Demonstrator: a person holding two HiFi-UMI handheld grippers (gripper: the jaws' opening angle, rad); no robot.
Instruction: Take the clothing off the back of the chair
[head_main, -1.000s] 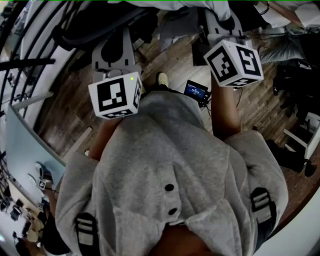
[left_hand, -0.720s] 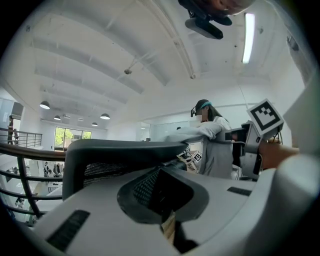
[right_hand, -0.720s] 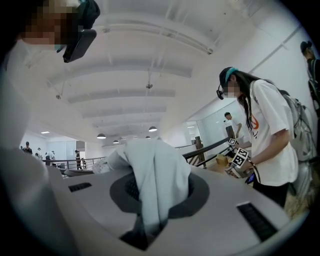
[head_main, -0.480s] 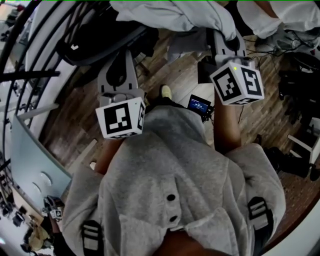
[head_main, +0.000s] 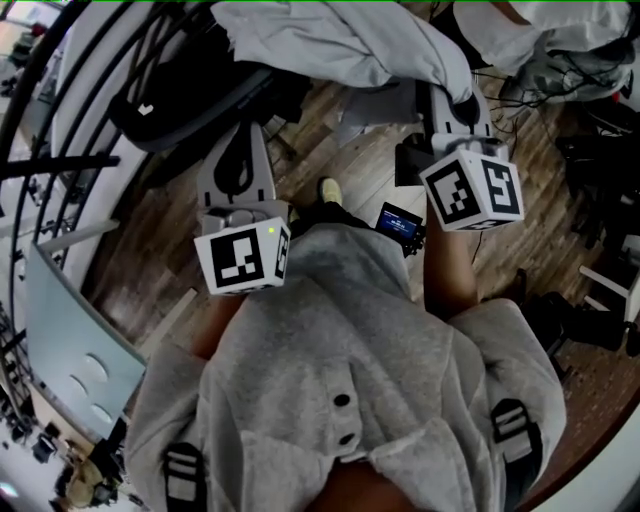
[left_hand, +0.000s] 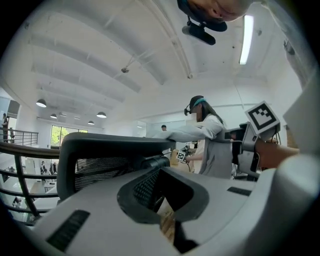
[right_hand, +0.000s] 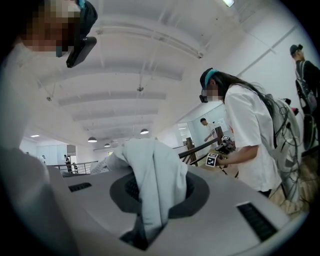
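A pale grey garment (head_main: 340, 40) is bunched over the top of the black mesh chair back (head_main: 190, 90). My right gripper (head_main: 452, 95) is shut on one end of it, and the cloth (right_hand: 152, 175) hangs out between its jaws. The left gripper (head_main: 240, 135) is held beside the chair back (left_hand: 100, 160), apart from the cloth. Its jaws look shut with nothing in them. From the left gripper view the garment (left_hand: 185, 132) stretches from the chair top toward the right gripper.
A curved black railing (head_main: 40, 150) runs along the left. On the wooden floor lie dark bags (head_main: 600, 180) to the right and a small lit screen (head_main: 398, 218) near my feet. A person in a white shirt (right_hand: 250, 140) stands close on the right.
Both grippers sit lower in the head view now. More of the garment and the chair back shows at the top. The right gripper has kept its hold on the cloth.
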